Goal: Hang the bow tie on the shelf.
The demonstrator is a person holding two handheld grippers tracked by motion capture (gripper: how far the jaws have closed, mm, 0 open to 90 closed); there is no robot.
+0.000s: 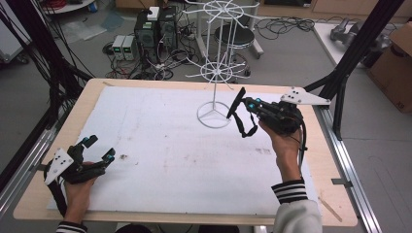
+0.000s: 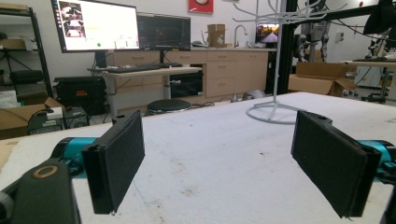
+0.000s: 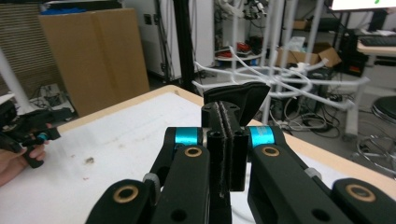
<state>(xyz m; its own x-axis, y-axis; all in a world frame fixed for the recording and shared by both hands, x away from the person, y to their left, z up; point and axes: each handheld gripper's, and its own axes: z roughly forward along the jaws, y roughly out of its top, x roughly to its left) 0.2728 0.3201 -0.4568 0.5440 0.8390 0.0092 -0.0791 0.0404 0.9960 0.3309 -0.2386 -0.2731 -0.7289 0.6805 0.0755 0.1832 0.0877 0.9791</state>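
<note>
My right gripper (image 1: 247,103) is raised over the table's right half, just right of the white wire rack (image 1: 215,73). It is shut on a flat black fabric piece (image 1: 237,102) that sticks up past the jaws, with a black strap loop (image 1: 246,129) hanging below. In the right gripper view the pads (image 3: 219,135) are pressed together on that black piece (image 3: 238,99), with the rack's arms (image 3: 280,77) right behind it. My left gripper (image 1: 100,147) rests low at the table's front left, open and holding nothing. Its wide-apart pads (image 2: 119,158) frame bare white surface.
The rack stands on a ring base (image 1: 213,115) on the white mat (image 1: 165,145) and shows far off in the left gripper view (image 2: 275,60). Black frame posts (image 1: 350,58) rise at the right edge. Cardboard boxes (image 3: 88,56), computers and cables lie beyond the table.
</note>
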